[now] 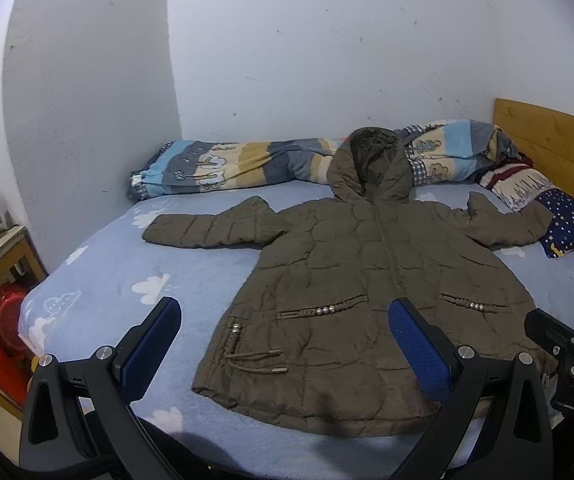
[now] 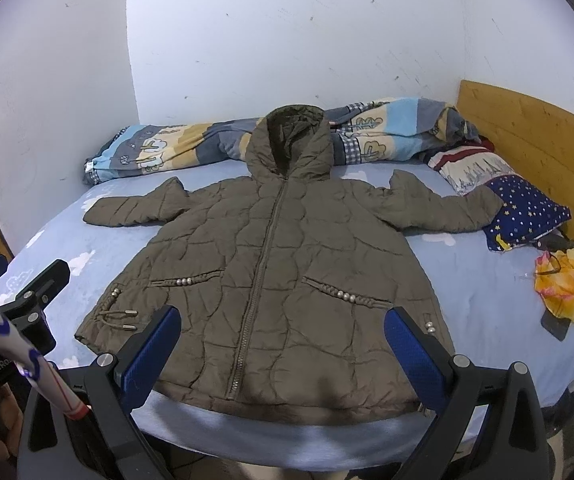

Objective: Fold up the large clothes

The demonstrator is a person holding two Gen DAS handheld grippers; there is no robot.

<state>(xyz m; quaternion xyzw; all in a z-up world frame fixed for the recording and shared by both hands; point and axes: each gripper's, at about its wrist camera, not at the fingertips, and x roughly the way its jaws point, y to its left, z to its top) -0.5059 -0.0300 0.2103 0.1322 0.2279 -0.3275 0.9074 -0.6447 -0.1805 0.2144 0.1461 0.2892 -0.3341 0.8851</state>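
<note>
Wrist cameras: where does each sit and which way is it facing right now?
Left wrist: on the left claw, open, at the bed's foot, facing the coat's left half; right claw at right edge.
Right wrist: on the right claw, open, facing the zipper; left claw at left edge.
Shared: coat, rolled quilt, headboard.

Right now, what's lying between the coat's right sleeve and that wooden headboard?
Two pillows: the sleeve ends against a dark blue starry pillow, with a striped one behind it, both before the headboard. The right wrist view shows it best.
</note>
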